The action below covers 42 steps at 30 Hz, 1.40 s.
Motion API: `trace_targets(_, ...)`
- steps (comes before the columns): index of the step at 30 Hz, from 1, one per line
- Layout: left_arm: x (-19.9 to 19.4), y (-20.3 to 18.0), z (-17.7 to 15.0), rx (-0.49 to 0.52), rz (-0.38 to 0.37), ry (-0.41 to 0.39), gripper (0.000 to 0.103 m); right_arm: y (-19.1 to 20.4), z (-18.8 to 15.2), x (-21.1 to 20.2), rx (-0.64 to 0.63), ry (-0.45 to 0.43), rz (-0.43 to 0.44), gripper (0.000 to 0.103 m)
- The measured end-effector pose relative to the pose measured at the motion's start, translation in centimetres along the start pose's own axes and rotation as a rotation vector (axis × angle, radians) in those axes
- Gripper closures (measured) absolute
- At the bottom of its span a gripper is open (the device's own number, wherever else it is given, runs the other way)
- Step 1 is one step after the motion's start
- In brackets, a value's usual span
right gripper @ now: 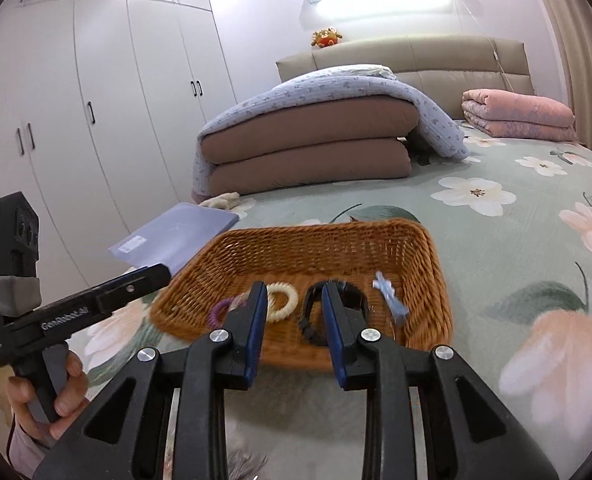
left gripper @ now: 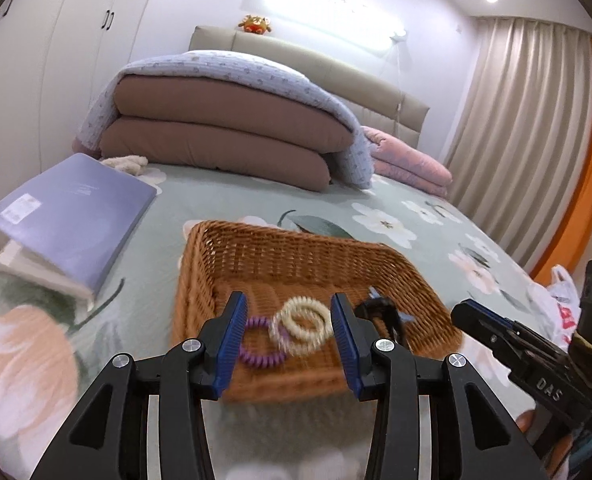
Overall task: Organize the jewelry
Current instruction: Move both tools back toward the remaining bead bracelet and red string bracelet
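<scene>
Woven brown basket (left gripper: 296,256) holds cream (left gripper: 305,318) and purple coil bands (left gripper: 258,356); both grippers' fingers parted, empty.

Bright room, glaring wall light (left gripper: 327,4) over the bed, fisheye bending at dark edges, motion-blurred basket (left gripper: 296,264).

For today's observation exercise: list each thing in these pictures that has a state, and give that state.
left gripper: open, holding nothing
right gripper: open, holding nothing
wicker basket: upright, holds hair ties
cream coil tie: in basket
purple coil tie: in basket
wardrobe doors: closed
</scene>
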State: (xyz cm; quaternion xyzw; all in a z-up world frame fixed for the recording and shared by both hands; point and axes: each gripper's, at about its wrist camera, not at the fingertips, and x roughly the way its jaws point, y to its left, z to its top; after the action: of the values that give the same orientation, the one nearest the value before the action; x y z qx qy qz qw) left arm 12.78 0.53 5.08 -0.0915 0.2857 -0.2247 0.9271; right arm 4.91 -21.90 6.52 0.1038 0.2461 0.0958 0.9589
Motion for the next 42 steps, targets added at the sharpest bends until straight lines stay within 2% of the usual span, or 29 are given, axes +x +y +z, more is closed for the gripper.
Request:
trace_targets(4, -3.2, 0.7, -3.3, 0.013, -0.007, 0.042, 0.058, 1.1, -3.7, -2.2, -0.014, 0.055, -0.018, 0.072)
trace_targets(7, -4.4, 1.0, -6.0, 0.038, 0.043, 0.092, 0.058, 1.7, -6.7, -3.3, -0.025, 0.113, -0.022, 0.072)
trace_targets(12, -4.7, 1.6, -9.4, 0.048, 0.064, 0.164, 0.058, 2.2, -9.6, -4.5, -0.041, 0.174, -0.031, 0.072)
trace_targets(17, -3.6, 2.1, -10.4, 0.037, 0.053, 0.216, 0.058, 3.1, -11.5, -3.8, -0.07, 0.266, -0.001, 0.072)
trace_targets(20, -3.0, 2.3, -11.0, 0.041, 0.029, 0.242, 0.058, 3.6, -12.1, -3.1, -0.096, 0.297, -0.004, 0.072)
trace_targets(29, -2.1, 1.8, -11.6, 0.067, 0.044, 0.272, 0.059, 4.3, -12.4, -1.4, -0.139, 0.358, -0.03, 0.072)
trace_targets(39, -1.6, -0.6, -12.2, 0.199, 0.066, 0.298, 0.059, 6.5, -12.6, 0.5, -0.265, 0.391, -0.09, 0.072)
trace_targets(40, -1.7, -0.7, -12.3, 0.207, 0.065, 0.299, 0.059, 6.6, -12.7, 0.6, -0.272, 0.393, -0.087, 0.074)
trace_targets(42, -1.7, -0.8, -12.3, 0.212, 0.051, 0.302, 0.059, 6.8, -12.8, 0.5, -0.284, 0.395, -0.071, 0.084)
